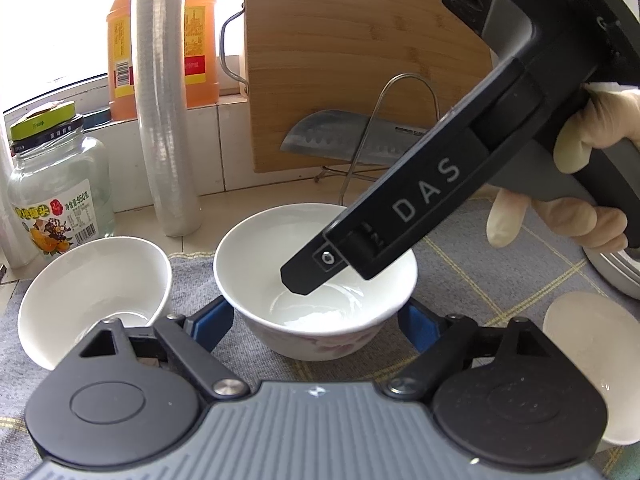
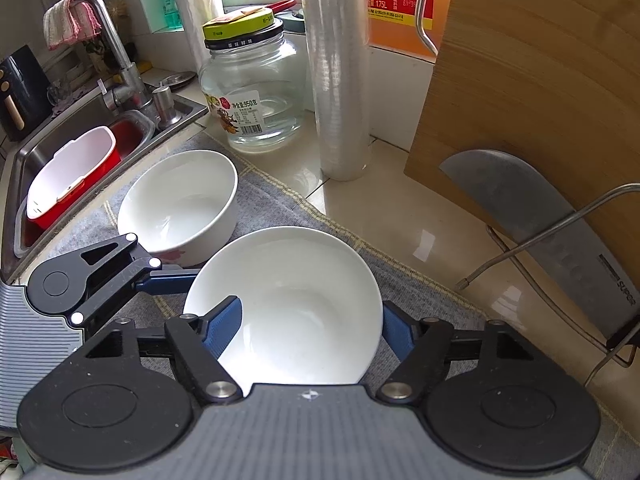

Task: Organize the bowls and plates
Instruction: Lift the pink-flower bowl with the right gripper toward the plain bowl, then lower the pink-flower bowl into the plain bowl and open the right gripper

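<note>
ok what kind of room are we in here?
A home kitchen counter, most likely: a steel sink with a faucet, a bamboo cutting board with a cleaver propped against it, and a cooking-oil bottle on the windowsill.

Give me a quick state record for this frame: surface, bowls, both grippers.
surface: grey checked cloth
bowls: centre bowl; second bowl beside it, apart; both upright, empty
left gripper: fingers against the centre bowl's outer sides, appears clamped
right gripper: one finger inside the centre bowl, the other outside its rim, appears closed on it
</note>
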A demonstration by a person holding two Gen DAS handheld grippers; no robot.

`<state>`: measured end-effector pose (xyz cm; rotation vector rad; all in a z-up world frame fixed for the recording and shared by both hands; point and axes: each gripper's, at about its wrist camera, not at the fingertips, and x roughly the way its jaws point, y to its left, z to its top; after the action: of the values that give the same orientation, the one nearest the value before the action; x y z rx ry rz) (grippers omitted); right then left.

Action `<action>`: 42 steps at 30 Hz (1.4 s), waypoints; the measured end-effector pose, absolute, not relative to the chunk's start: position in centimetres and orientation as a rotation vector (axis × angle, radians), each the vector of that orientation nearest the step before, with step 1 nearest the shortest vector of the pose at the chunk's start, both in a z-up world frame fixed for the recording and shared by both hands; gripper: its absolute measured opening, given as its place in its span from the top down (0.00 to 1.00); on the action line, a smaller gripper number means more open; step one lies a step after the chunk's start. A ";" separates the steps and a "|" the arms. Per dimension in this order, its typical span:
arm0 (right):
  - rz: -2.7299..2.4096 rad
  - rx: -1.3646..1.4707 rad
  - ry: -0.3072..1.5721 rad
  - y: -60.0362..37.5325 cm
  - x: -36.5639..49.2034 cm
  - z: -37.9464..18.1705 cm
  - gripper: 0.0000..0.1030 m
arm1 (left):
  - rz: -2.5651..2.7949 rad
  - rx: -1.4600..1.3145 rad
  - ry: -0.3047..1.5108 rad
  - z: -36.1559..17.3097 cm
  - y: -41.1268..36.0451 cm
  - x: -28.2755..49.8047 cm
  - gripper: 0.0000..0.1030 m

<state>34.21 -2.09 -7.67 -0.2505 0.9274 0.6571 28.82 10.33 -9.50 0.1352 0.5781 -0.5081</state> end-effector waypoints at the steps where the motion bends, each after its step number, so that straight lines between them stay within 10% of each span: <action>1: 0.657 -0.249 0.927 -2.1 34.1 -7.6 0.23 | -0.509 0.139 0.578 -9.4 10.3 28.7 0.14; 42: 0.576 -0.157 0.820 -7.8 18.6 -2.0 0.22 | -0.654 0.232 0.558 -3.9 7.0 16.5 0.14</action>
<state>18.65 -7.80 -1.97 -0.1568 0.8198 0.5763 16.46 7.04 -3.85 0.2318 0.5576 -0.6542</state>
